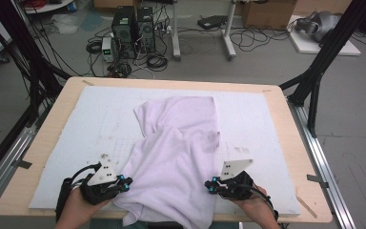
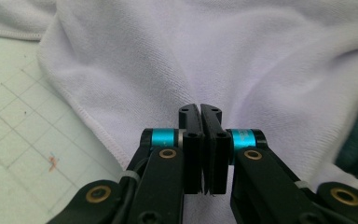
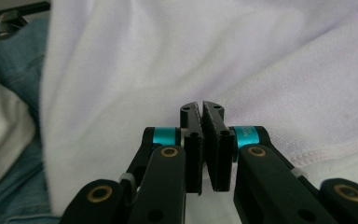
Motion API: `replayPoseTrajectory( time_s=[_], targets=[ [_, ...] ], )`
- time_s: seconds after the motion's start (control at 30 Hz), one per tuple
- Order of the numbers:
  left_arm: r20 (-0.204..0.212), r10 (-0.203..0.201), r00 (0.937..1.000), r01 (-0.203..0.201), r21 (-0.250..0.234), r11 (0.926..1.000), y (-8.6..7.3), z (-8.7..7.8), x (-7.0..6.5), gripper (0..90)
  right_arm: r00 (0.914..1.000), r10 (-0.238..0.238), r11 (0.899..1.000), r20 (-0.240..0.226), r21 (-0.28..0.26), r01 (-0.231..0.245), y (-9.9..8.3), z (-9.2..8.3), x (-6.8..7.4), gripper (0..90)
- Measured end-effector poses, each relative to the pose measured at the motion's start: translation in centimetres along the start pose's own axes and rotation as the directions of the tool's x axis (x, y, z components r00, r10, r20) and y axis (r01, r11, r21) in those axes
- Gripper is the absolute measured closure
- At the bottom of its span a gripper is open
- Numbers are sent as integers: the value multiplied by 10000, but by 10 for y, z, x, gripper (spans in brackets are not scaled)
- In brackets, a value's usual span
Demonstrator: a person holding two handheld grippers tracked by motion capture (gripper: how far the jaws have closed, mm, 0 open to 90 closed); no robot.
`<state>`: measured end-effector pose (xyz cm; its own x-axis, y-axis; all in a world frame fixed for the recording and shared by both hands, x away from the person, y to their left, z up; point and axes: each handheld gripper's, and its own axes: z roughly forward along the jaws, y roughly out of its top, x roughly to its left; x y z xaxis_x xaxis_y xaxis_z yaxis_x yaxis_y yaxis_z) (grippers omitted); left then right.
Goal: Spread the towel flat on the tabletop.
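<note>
In the high view, one white garment (image 1: 178, 157) lies on the white mat (image 1: 267, 119) that covers the wooden table (image 1: 293, 138), its lower part hanging over the near edge. Bare mat stays free to the left, right and far side of it. Two grippers work there: the left gripper (image 1: 124, 183) sits at the garment's left edge, the right gripper (image 1: 211, 186) at its right edge, both near the table's front.

In the left gripper view, the jaws are pressed together, with the cloth's stitched hem (image 2: 98, 135) running just beside them; whether they pinch fabric cannot be told.

In the right gripper view, the jaws meet likewise against white cloth, blue denim (image 3: 14, 56) beyond its edge.
</note>
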<state>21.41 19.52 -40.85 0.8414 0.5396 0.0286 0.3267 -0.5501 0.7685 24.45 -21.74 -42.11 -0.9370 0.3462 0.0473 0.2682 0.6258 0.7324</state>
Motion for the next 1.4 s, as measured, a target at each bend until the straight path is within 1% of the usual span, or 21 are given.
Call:
replayPoseTrajectory(
  time_s=[0.07, 0.13, 0.17, 0.2, 0.27, 0.3, 0.37, 0.4, 0.47, 0.5, 0.63, 0.7, 0.83, 0.93, 1.03, 1.13, 1.17, 1.27, 1.33, 1.37, 1.4],
  targets=[
    [132, 2, 9999, -3, 10, 10000, -1, -10, -5, 871, 9997, -113, 9999, -197, -126, 110, -1, -8, 5, 864],
    [321, 34, 9995, -32, -82, 10000, 1, -21, -10, 869, 9973, -420, 9987, -606, -308, 402, 0, -17, 10, 848],
    [402, 95, 9991, -90, -122, 9999, 4, -26, -12, 864, 9963, -497, 9982, -699, -363, 473, 2, -21, 12, 805],
    [448, 129, 9989, -123, -137, 9998, 5, -28, -12, 830, 9963, -475, 9979, -715, -478, 442, 5, -26, 12, 768],
    [447, 174, 9989, -162, -260, 9995, 10, -27, -10, 671, 9987, -354, 9971, -379, -686, 328, 10, -30, 7, 700],
    [452, 145, 9989, -129, -340, 9993, 11, -26, -7, 643, 9993, -203, 9975, -316, -689, 181, 12, -30, 3, 680],
    [434, 1, 9991, 19, -452, 9990, 12, -18, 0, 602, 9999, 4, 9980, -143, -634, -13, 16, -25, -5, 652],
    [419, -47, 9991, 69, -529, 9986, 12, -11, 4, 601, 9998, -2, 9985, -188, -545, -8, 17, -21, -8, 648],
    [364, -118, 9993, 136, -511, 9986, 12, 0, 11, 602, 10000, -27, 9998, 48, -187, 28, 19, -7, -15, 625],
    [333, -97, 9994, 113, -475, 9988, 11, 7, 15, 602, 10000, 60, 9999, 51, -81, -59, 19, -3, -18, 622],
    [310, -205, 9993, 204, 61, 9998, 10, 37, 31, 596, 9997, 194, 9994, 178, 297, -200, 21, 15, -29, 603],
    [292, -148, 9995, 146, 85, 9999, 11, 44, 36, 589, 9992, 159, 9990, 365, 415, -174, 21, 19, -33, 592],
    [471, -147, 9988, 149, -39, 9999, 16, 54, 45, 588, 9980, 438, 9980, 461, 444, -459, 19, 20, -43, 592],
    [652, -180, 9977, 163, 262, 9995, 16, 64, 49, 588, 9970, 645, 9963, 425, 534, -667, 17, 22, -47, 585],
    [654, -175, 9977, 139, 561, 9983, 15, 70, 49, 589, 9970, 679, 9954, 377, 647, -703, 16, 26, -47, 587],
    [650, -232, 9976, 198, 526, 9984, 15, 71, 50, 589, 9969, 711, 9936, 348, 853, -739, 11, 32, -47, 611],
    [590, -210, 9980, 178, 544, 9984, 15, 71, 49, 591, 9964, 707, 9948, 466, 701, -739, 9, 32, -46, 637],
    [516, -175, 9985, 147, 548, 9984, 15, 71, 47, 671, 9949, 859, 9938, 538, 658, -894, 8, 31, -47, 745],
    [643, -349, 9973, 311, 592, 9978, 15, 70, 48, 719, 9950, 913, 9934, 397, 665, -938, 8, 32, -47, 800],
    [710, -371, 9968, 329, 588, 9977, 15, 70, 48, 766, 9951, 941, 9931, 307, 681, -960, 8, 32, -47, 846],
    [760, -373, 9964, 328, 598, 9977, 15, 70, 49, 807, 9958, 880, 9938, 237, 657, -893, 8, 32, -47, 859]
  ],
)
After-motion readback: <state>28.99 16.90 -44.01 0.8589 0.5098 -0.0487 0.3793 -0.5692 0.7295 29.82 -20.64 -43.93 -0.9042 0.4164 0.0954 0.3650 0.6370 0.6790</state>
